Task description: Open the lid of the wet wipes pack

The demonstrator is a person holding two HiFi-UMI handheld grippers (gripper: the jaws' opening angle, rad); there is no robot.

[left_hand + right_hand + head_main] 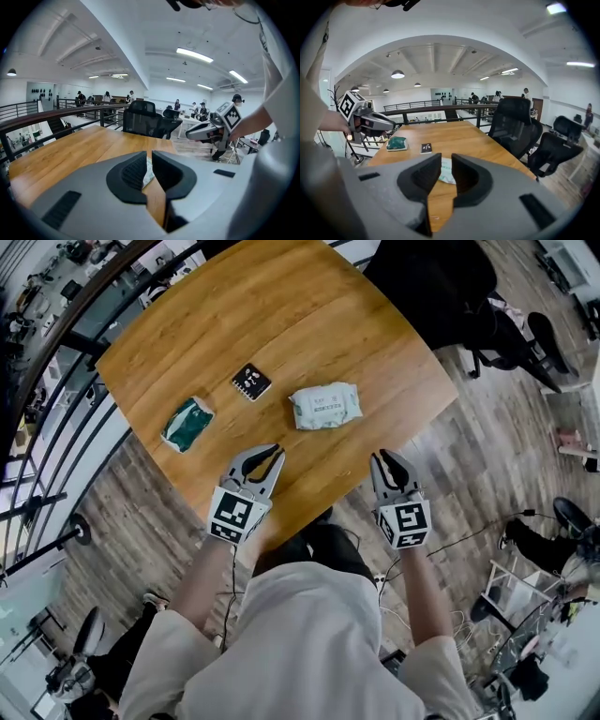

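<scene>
Wipes pack lies flat near the middle of the table, its lid too small to read as shut or lifted. The left gripper and right gripper hang over the near edge, jaws a narrow slit apart, empty. Soft and light, the pack would likely slide or crumple if its lid were tugged unpinned, and a thin tab is easily missed.

Wood-grain table, crinkly plastic wipes pack

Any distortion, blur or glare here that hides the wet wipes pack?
Head view: sharp, evenly lit, wet wipes pack plainly visible. Left gripper view and right gripper view: fisheye bending, dark corners, own jaws cover most of the pack.
</scene>
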